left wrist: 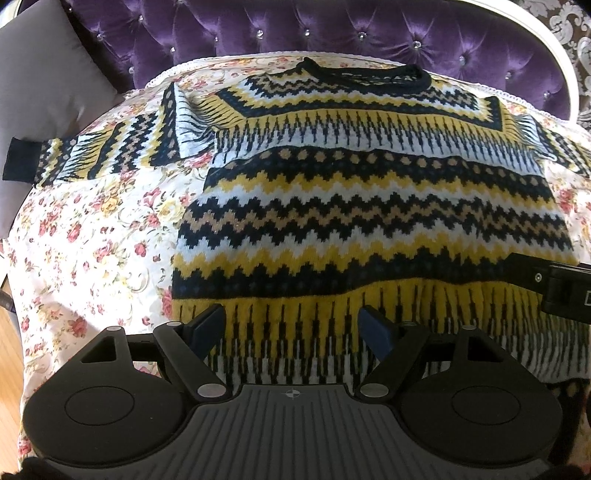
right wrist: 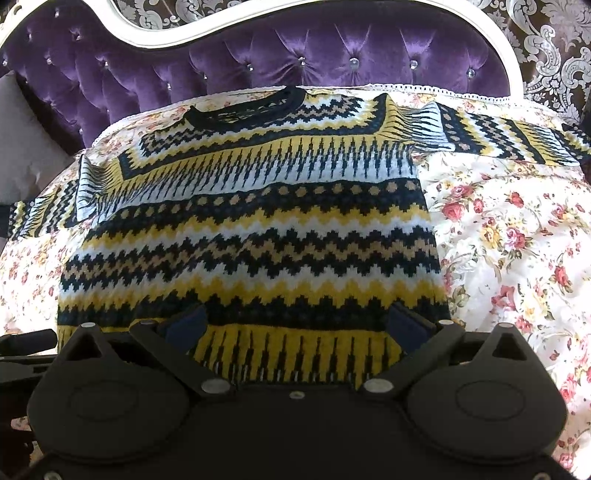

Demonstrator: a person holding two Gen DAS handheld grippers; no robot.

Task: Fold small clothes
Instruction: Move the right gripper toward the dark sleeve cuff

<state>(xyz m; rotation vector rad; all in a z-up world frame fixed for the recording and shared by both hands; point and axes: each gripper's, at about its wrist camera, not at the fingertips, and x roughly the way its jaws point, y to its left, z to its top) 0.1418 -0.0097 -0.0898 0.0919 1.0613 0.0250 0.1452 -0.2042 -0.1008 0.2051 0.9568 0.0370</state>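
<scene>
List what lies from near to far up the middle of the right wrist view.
Right gripper → sweater → floral bedspread edge behind the collar → purple tufted headboard → patterned wallpaper.

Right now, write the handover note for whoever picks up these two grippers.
Left gripper: open, nothing between its fingers, hovering over the lower left part of the sweater.
Right gripper: open, holding nothing, hovering over the lower right part.
Sweater: spread flat, front up, on the floral bedspread, collar toward the purple headboard, both sleeves stretched out to the sides.
Done: garment laid out; no fold made yet.
Left: fold the sleeves in, then fold the body over, probably hem toward collar.
</scene>
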